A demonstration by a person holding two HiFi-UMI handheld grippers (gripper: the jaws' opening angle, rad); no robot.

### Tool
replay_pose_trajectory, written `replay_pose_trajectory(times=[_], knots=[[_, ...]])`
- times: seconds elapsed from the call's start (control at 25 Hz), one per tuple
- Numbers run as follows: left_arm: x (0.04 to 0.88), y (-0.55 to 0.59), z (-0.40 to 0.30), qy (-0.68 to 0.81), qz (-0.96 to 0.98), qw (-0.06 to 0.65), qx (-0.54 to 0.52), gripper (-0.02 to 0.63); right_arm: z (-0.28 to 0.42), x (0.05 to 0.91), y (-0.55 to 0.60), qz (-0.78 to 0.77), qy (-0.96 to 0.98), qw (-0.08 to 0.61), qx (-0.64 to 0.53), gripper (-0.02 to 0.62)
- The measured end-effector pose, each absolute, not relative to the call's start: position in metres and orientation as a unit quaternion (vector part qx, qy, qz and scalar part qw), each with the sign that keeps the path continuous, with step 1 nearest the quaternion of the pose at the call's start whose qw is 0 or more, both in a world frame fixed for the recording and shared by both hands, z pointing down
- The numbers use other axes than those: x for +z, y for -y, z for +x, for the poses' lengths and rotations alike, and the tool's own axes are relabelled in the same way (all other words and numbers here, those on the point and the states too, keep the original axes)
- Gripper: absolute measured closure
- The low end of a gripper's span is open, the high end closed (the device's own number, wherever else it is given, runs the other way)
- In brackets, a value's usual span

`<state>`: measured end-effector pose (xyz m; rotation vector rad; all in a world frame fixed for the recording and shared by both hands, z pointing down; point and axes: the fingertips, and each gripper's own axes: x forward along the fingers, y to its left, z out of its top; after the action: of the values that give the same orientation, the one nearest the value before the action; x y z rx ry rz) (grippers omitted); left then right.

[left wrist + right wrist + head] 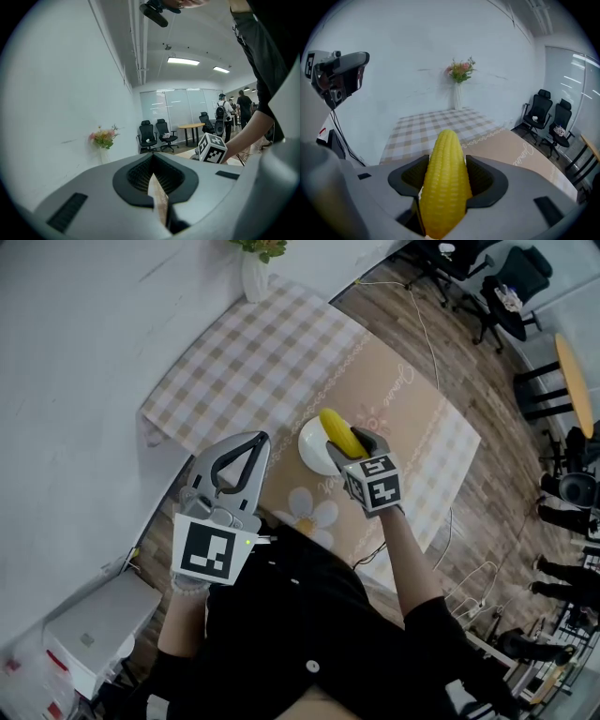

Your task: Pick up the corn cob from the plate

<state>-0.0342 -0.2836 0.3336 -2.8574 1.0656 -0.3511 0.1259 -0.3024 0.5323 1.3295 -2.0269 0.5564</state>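
Observation:
A yellow corn cob (333,425) is clamped lengthwise in my right gripper (352,440), its tip pointing out past the jaws. It hangs over the white plate (310,456) on the table. In the right gripper view the corn cob (444,180) fills the gap of the right gripper (445,176), with the table well below and the plate hidden. My left gripper (255,441) is held up near the table's front left edge, jaws together and empty. The left gripper (153,174) shows only a thin slit between its pads.
A checked cloth (253,362) and a brown floral mat (403,399) cover the table. A white vase of flowers (255,273) stands at its far corner by the wall. Office chairs (511,287) and a cable (427,343) are on the wood floor at the right.

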Motion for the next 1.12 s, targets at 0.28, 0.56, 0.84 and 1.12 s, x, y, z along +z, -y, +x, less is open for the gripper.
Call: replay_pose_trajectory(times=[0.28, 0.56, 0.84, 1.12], knots=[[0.330, 0.288, -0.028, -0.337, -0.934, 0.041, -0.111, 0.594, 0.128, 0.497, 0.296, 0.528, 0.776, 0.285, 0.195, 0.342], [0.326, 0.290, -0.020, -0.326, -0.938, 0.047, -0.108, 0.594, 0.129, 0.454, 0.291, 0.549, 0.780, 0.247, 0.169, 0.342], [0.324, 0.292, -0.016, -0.314, -0.942, 0.052, -0.106, 0.594, 0.129, 0.416, 0.279, 0.574, 0.777, 0.216, 0.145, 0.342], [0.322, 0.293, -0.014, -0.307, -0.944, 0.056, -0.107, 0.594, 0.132, 0.394, 0.264, 0.595, 0.770, 0.186, 0.139, 0.342]])
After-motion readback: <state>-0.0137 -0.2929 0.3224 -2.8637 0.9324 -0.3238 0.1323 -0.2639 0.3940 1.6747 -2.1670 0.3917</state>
